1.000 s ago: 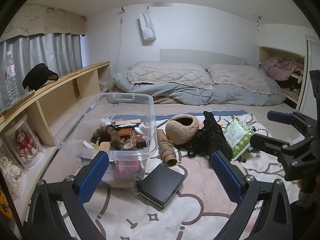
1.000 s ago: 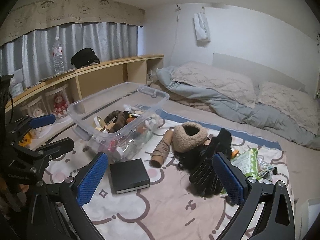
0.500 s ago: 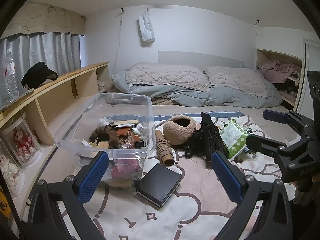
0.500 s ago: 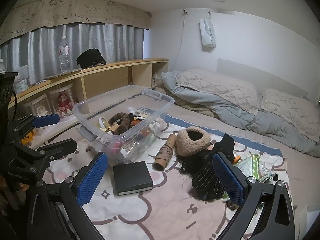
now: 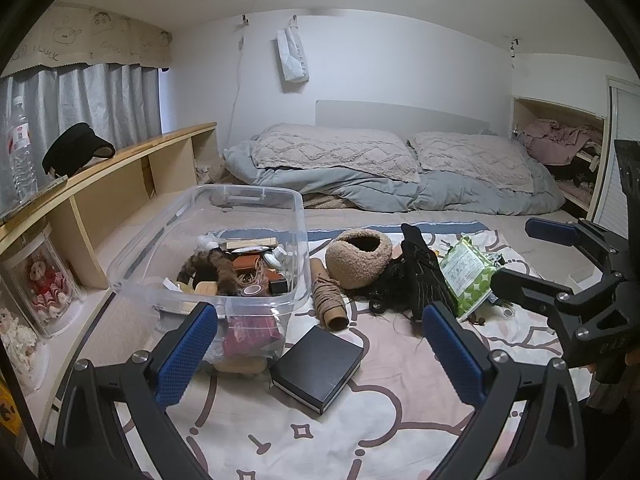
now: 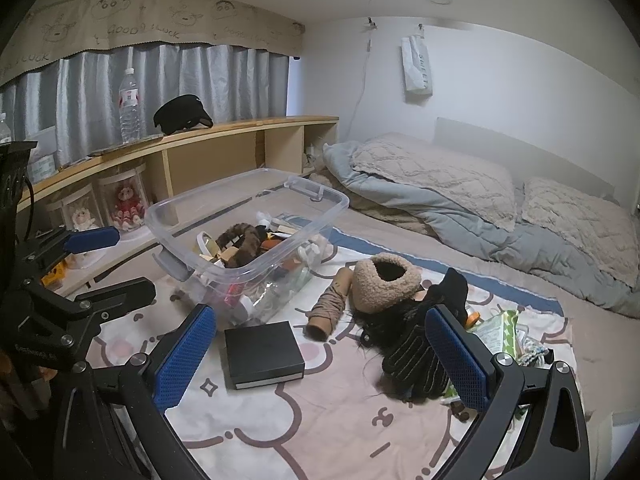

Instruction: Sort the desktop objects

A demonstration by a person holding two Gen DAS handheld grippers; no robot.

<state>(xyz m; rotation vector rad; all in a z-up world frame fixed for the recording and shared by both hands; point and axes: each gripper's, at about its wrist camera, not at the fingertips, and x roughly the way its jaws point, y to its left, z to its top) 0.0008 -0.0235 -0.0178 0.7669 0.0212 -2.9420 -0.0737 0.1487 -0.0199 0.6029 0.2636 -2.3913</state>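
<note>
Up close, the left gripper (image 5: 320, 354) is holding its two fingers wide apart, each faced with a blue, finely knurled pad (image 5: 187, 354), and nothing is sitting between them or touching them. The right gripper (image 6: 320, 356) is showing the same spread — blue textured pads (image 6: 456, 358) on black angular arms, empty, hovering above the bedding.

Just beyond the fingers, a flat black square box (image 5: 317, 362) with a matte lid is lying on the pink blanket (image 5: 360, 432), which is printed with brown cartoon outlines. Beside it, a clear plastic bin (image 5: 208, 240) with rounded corners is sitting open, filled with a jumble of small things — a brown furry piece (image 5: 212, 266), a roll of tape (image 5: 251, 290) and wooden bits. Against the bin's right side, a cardboard tube (image 5: 328, 298) wound with tan cord is lying on the blanket. Next to that, a beige fleecy hat (image 5: 358, 258) is resting with its opening up, touching a black ribbed glove (image 6: 416, 356) and dark tangled hair. A green-dotted wipes packet (image 5: 466, 270) is lying further right.

At the far end, grey quilted pillows (image 5: 336, 152) and a folded blue-grey duvet are lying against the wall.
</note>
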